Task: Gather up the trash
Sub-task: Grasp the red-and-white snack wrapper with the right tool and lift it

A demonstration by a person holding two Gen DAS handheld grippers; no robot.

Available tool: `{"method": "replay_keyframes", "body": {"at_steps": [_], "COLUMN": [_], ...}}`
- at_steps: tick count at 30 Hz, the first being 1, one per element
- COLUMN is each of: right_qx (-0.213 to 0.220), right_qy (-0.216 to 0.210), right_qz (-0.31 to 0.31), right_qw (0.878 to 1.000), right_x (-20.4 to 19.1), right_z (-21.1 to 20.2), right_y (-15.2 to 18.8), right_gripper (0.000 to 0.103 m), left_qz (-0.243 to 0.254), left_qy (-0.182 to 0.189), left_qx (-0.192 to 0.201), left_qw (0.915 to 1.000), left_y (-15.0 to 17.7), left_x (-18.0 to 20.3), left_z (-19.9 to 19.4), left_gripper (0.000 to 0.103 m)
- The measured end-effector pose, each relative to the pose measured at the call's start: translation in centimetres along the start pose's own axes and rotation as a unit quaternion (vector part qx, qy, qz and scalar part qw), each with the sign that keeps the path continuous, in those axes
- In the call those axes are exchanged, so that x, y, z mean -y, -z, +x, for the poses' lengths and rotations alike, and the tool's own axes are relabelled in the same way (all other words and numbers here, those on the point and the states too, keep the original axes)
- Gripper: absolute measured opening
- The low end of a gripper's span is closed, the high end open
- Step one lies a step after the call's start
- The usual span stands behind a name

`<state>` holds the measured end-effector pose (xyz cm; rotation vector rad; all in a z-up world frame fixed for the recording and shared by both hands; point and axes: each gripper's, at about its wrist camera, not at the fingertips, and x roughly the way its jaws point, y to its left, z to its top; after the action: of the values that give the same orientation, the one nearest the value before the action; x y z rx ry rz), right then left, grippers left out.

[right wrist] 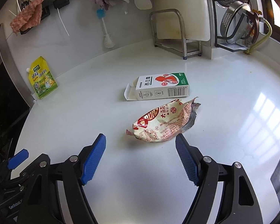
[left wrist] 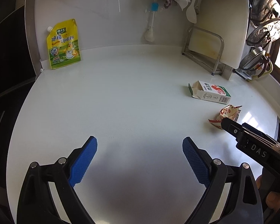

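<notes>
Right now we hold the right gripper (right wrist: 140,145) with its blue pads spread wide and nothing between them, tilted down over the white countertop (right wrist: 224,112). Just ahead of its fingertips lies a crumpled snack wrapper (right wrist: 164,123), cream with red print and a torn silvery edge at its right end; its near edge sits close to the right-hand pad, though we cannot tell whether they touch. Just beyond the wrapper lies a small white carton (right wrist: 158,86) on its side, with a green end, a red picture, a barcode and its flap open on the left.

Our left gripper (left wrist: 140,145) is likewise wide open and empty, over bare counter. From it, the carton (left wrist: 211,92) and wrapper (left wrist: 227,112) lie well off to the right. A yellow seasoning pouch (left wrist: 63,43) leans on the far left wall.
</notes>
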<state>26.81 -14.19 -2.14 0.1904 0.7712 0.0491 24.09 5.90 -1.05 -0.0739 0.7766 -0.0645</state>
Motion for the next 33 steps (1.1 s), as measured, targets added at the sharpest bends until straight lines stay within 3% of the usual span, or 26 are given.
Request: {"method": "replay_keyframes", "body": {"at_steps": [9, 11, 12, 14, 19, 26, 33], "right_qx": [-0.01, -0.013, -0.018, -0.031, -0.021, -0.006, 0.014], "right_qy": [0.069, 0.075, 0.076, 0.073, 0.06, 0.039, 0.0], "right_qz": [0.005, 0.003, 0.002, 0.003, 0.003, 0.016, 0.023], "right_qw": [0.998, 0.997, 0.997, 0.997, 0.998, 0.999, 1.0], "right_x": [-0.4, -0.5, -0.5, -0.5, 0.0, 2.6, 6.4], "right_z": [2.3, 2.5, 2.7, 3.2, 2.7, 0.7, -3.1], "right_y": [-0.9, -1.0, -1.0, -1.0, -1.0, -0.9, -1.6], "right_gripper": [0.073, 0.068, 0.059, 0.045, 0.032, 0.028, 0.027], "left_qz": [-0.009, -0.007, -0.007, -0.007, -0.009, 0.011, 0.053], "left_qy": [0.014, 0.016, 0.016, 0.017, 0.019, 0.034, 0.082], "left_qx": [-0.002, -0.003, -0.003, -0.005, -0.008, -0.004, -0.009], "left_qw": [0.9999, 0.9998, 0.9998, 0.9998, 0.9998, 0.9994, 0.9952], "left_y": [0.0, 0.0, 0.0, 0.0, 0.1, -0.7, -3.1], "left_x": [-1.0, -0.8, -0.8, -0.8, -0.5, 1.7, 6.3], "left_z": [0.2, 0.2, 0.2, 0.3, 0.3, -0.1, 1.1], "left_gripper": [0.091, 0.091, 0.091, 0.091, 0.091, 0.091, 0.091]}}
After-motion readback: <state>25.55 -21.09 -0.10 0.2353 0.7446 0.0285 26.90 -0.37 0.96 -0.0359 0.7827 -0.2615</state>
